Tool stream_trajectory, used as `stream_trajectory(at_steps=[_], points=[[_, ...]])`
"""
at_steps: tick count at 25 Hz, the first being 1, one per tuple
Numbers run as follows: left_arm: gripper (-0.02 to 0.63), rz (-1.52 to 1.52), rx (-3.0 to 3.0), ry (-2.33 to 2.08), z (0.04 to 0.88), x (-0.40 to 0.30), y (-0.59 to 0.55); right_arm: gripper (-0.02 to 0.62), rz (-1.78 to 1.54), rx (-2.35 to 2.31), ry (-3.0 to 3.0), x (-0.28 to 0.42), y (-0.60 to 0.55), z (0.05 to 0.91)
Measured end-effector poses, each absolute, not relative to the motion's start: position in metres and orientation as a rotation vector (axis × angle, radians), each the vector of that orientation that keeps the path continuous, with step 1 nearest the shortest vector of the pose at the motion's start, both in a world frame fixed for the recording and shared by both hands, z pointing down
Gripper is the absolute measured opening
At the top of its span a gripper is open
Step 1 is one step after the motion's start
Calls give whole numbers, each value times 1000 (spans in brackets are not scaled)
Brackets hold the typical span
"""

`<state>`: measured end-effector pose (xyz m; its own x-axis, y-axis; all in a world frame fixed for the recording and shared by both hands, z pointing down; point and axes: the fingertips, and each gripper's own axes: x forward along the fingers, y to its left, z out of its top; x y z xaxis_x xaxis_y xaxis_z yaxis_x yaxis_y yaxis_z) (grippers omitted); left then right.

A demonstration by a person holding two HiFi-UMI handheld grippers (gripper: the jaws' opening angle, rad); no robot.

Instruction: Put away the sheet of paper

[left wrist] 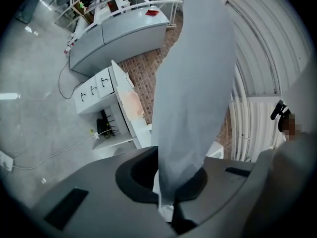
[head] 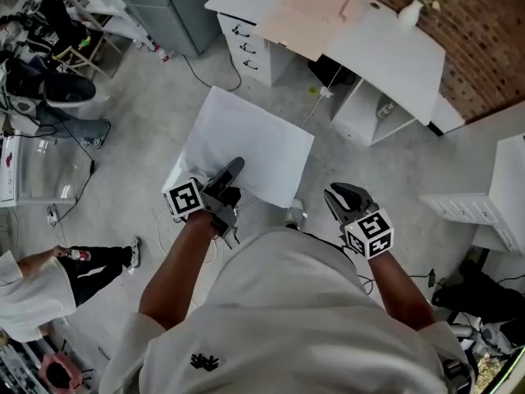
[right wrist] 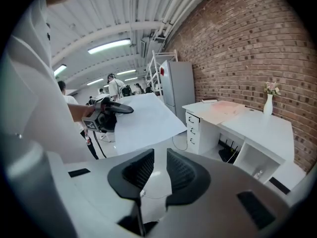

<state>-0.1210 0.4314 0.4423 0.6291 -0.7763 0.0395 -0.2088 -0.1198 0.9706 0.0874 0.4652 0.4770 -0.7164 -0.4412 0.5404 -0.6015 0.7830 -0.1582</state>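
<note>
A large white sheet of paper (head: 246, 142) hangs in the air over the concrete floor, roughly flat and tilted. My left gripper (head: 232, 169) is shut on its near edge; in the left gripper view the sheet (left wrist: 193, 83) rises out from between the closed jaws of that gripper (left wrist: 168, 182). My right gripper (head: 340, 197) stands open to the right of the sheet, apart from it, with nothing between its fingers. The right gripper view shows this gripper (right wrist: 159, 170) with a gap between the ribbed pads, and beyond it the paper (right wrist: 143, 120) held by the left gripper (right wrist: 111, 110).
A white desk (head: 385, 48) with drawers stands ahead by the brick wall, bearing a pale pink board (head: 316, 11) and a white vase (head: 408, 13). A white shelf unit (head: 500, 187) is at the right. A person (head: 33, 290) crouches at the lower left. Cables run across the floor.
</note>
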Motion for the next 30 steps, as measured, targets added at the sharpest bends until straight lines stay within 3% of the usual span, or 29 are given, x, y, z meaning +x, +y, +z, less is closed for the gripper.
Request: stream_trajectory(at_steps=[11, 30], points=[[23, -615, 1664, -787, 439, -92, 248, 77, 524, 851, -2449, 138, 313, 498], [23, -450, 1633, -647, 489, -129, -112, 69, 589, 1117, -2304, 54, 39, 481]])
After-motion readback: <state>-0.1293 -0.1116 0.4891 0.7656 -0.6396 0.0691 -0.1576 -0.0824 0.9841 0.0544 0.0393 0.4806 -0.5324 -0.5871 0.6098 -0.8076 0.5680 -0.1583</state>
